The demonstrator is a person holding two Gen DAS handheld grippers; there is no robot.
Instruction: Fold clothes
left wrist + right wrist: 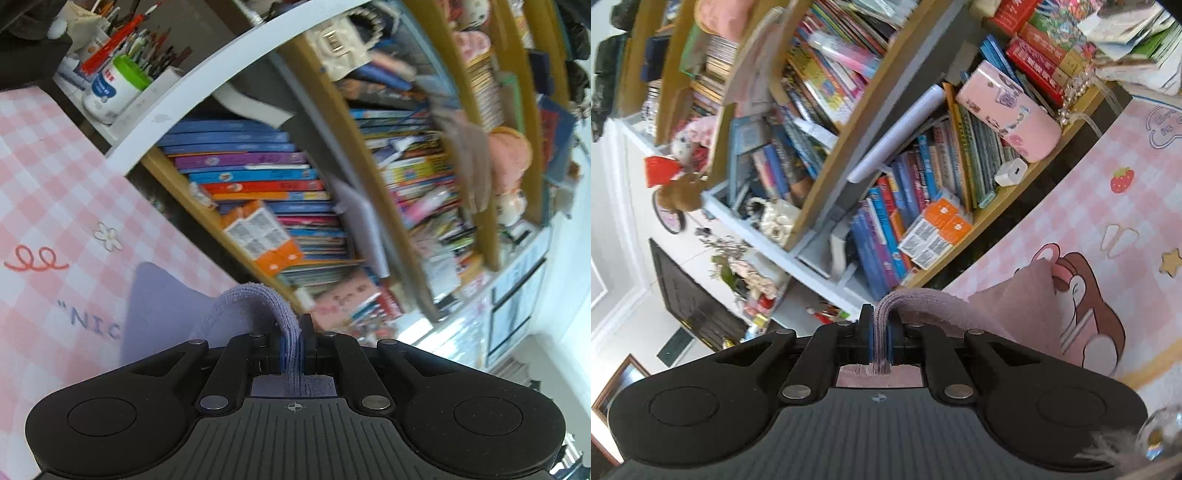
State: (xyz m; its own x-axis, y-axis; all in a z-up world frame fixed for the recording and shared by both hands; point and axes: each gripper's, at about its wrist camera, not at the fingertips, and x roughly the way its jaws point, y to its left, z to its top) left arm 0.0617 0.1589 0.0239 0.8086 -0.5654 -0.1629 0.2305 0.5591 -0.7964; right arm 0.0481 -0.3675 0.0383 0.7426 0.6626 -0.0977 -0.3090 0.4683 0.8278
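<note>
My left gripper [292, 345] is shut on a folded edge of a lilac cloth garment [255, 306], which hangs down to the left over the pink checked table mat [55, 192]. My right gripper [881, 341] is shut on another edge of the same garment [1008, 306], which looks pinkish-mauve here and trails right over the pink mat [1108, 192]. Both grippers are raised and tilted toward the bookshelf. Most of the garment is hidden below the gripper bodies.
A crowded bookshelf [258, 173] stands just behind the table, also in the right wrist view [886, 206]. A pen cup and a white jar [114, 81] sit at the left. A pink case [1008, 114] and a white charger [1012, 171] lie on the shelf.
</note>
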